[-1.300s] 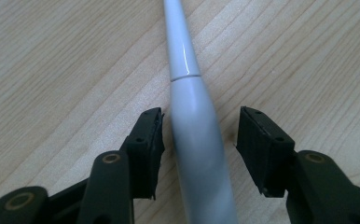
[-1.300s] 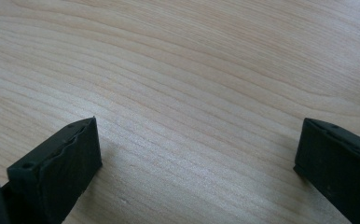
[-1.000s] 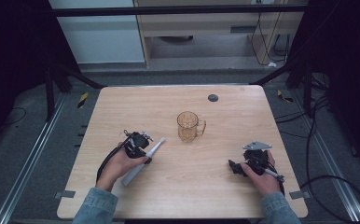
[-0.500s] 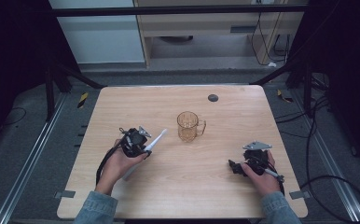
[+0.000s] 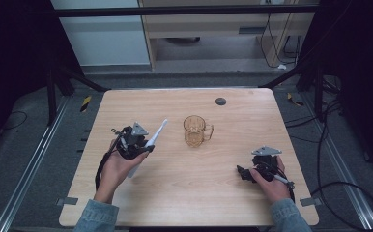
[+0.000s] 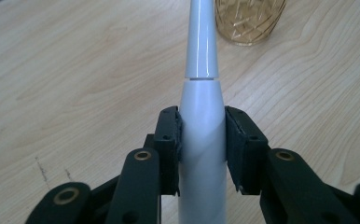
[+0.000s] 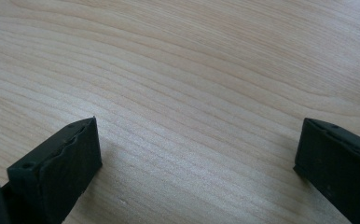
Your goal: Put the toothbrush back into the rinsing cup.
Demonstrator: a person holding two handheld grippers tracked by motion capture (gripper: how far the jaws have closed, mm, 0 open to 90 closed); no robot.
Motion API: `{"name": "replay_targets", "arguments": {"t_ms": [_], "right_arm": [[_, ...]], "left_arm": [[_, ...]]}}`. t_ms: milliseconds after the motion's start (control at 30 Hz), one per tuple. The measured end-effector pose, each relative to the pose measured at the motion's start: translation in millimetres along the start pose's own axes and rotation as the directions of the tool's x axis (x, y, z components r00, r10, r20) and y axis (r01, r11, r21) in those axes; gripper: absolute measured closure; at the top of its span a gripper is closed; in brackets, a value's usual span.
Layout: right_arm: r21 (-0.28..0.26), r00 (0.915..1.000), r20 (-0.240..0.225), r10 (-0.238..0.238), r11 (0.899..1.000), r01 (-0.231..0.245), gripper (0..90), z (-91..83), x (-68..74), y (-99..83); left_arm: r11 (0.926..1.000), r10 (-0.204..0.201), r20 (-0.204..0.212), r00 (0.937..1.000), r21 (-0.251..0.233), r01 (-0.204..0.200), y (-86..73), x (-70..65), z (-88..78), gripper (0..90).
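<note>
A white electric toothbrush handle is held in my left gripper, lifted off the table and pointing up and right toward an amber glass mug. In the left gripper view both pads press the thick white body, and the slim neck runs up toward the mug. My right gripper rests low at the right front of the wooden table. Its jaws stand wide apart in the right gripper view, with bare wood between them.
A small dark round disc lies near the table's far edge. The mug's handle points right. Cables trail off the table from both grippers. Dark frame posts stand at the far corners.
My left gripper has risen with the white toothbrush handle, which lay on the table a second ago, and it has tilted up toward the mug. The right gripper has stayed put.
</note>
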State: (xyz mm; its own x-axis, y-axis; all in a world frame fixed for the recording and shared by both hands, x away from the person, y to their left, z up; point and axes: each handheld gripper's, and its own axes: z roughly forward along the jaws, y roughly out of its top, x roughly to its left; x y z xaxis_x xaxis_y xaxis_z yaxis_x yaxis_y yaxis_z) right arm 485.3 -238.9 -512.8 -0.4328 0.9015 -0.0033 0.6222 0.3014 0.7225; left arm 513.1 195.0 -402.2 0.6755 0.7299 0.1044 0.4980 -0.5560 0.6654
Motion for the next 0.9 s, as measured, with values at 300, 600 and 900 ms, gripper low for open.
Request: {"name": "replay_targets", "arguments": {"t_ms": [300,600,900], "right_arm": [[0.0,1.0,0.0,0.0,1.0,0.0,0.4,0.0,0.0,0.0],[0.0,1.0,0.0,0.0,1.0,0.0,0.4,0.0,0.0,0.0],[0.0,1.0,0.0,0.0,1.0,0.0,0.4,-0.1,0.1,0.0]], "left_arm": [[0.9991,-0.023,0.008,0.9997,-0.034,0.024,-1.3,5.3,-5.8,67.2],[0.9978,-0.03,0.025,0.9992,-0.058,0.031,1.4,4.8,-8.2,67.2],[0.9967,-0.017,0.032,0.9993,-0.079,0.019,16.0,3.1,-5.9,67.2]]}}
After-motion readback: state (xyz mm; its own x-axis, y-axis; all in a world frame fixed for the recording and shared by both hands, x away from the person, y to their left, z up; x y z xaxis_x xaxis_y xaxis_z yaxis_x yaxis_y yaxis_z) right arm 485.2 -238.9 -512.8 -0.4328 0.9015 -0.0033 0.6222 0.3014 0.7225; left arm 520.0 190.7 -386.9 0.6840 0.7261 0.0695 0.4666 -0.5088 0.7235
